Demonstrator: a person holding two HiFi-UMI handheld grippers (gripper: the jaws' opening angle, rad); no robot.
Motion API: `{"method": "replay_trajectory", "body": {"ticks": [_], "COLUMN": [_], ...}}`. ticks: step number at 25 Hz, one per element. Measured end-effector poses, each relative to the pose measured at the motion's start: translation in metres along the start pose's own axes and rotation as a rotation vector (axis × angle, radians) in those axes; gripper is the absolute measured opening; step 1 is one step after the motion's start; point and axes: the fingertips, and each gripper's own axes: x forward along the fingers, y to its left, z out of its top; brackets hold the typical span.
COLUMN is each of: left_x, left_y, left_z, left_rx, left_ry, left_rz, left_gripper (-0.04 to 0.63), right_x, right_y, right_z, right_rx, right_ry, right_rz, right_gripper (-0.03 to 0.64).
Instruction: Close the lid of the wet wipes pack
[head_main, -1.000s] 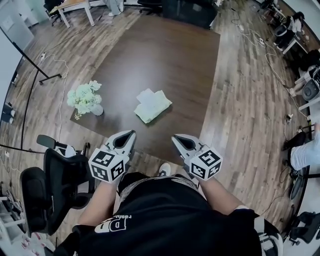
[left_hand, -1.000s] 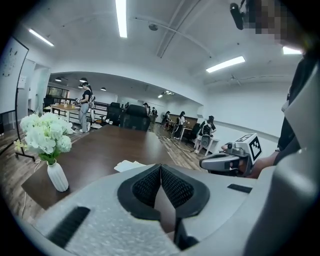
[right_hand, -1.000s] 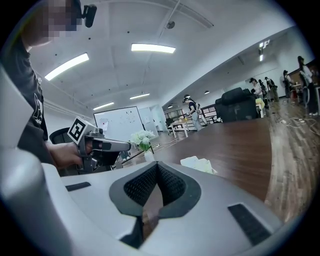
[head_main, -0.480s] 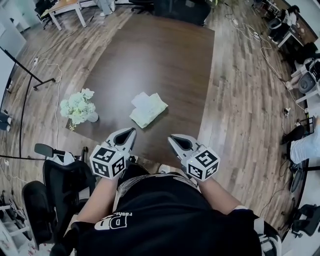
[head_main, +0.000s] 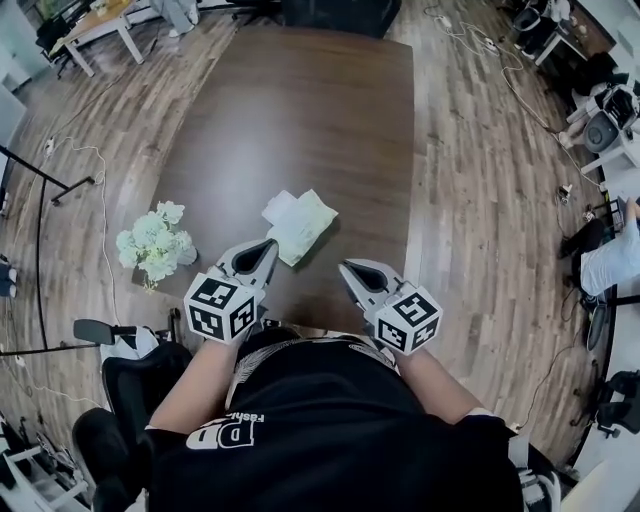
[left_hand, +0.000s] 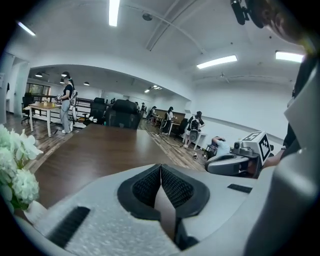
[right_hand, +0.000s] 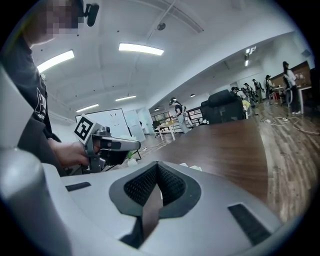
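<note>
Wet wipes pack (head_main: 300, 225) on brown table (head_main: 300, 110), white flowers (head_main: 153, 242) nearby, left gripper (head_main: 271, 244) and right gripper (head_main: 346, 267) fingers clenched empty

L gripper (head_main: 268, 246) & R gripper (head_main: 347, 268) side by side, tips angled inward, fingers (left_hand: 175, 189) closed

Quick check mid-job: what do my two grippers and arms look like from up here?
Both the left gripper and right gripper are pale grey, tapered plastic shells with black textured fingers. Each carries a white cube printed with black square markers. The person wears a black short-sleeved T-shirt with white lettering.
</note>
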Motion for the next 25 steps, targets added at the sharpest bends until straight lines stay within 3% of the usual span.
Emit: {"method": "replay_trajectory", "body": {"ticks": [9, 14, 25], "left_x": [0.02, 0.042, 0.101], "left_y": [0.047, 0.086, 0.132], "left_z": [0.002, -0.02, -0.052], "left_rx": [-0.01, -0.082, -0.228], "left_ry": [0.016, 0.054, 0.121], "left_rz": [-0.041, -0.002, -0.024], "left_gripper": [0.02, 0.02, 0.021], "right_x": [0.025, 0.033, 0.034], "right_y": [-0.005, -0.005, -0.017], "right_z": [0.0, -0.009, -0.018], "right_rx": [0.025, 0.032, 0.059], "right_ry": [0.008, 0.039, 0.067], "right_rz": [-0.103, -0.135, -0.207], "right_gripper": [0.005, 0.005, 0.005]}}
